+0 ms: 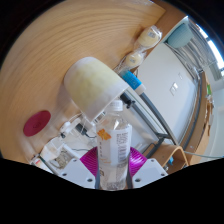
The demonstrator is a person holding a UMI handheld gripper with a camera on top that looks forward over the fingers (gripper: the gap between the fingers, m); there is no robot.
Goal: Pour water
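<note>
The gripper [113, 172] pinches a clear plastic water bottle [115, 145] between its two fingers, the magenta pads [90, 160] pressing its labelled body from either side. The bottle stands roughly upright between the fingers, its neck pointing away from them, and it looks mostly clear; how much water is inside I cannot tell.

Just beyond the bottle's top is a large pale cup [94, 82], lying tilted so its mouth faces toward the bottle. I cannot tell if anything is in it. A small red lid [37, 122], likely the bottle's cap, lies on the wooden table [60, 40] to one side, so the bottle appears to be open.

To pour well, I would judge the bottle's mouth needs to sit squarely over the cup's opening before tipping, and the tilt should be slow so the stream lands inside and does not run onto the table.

Further off, a blue-capped object [131, 80] sits near the cup, and a second pale container [149, 38] rests near the table's far edge.
</note>
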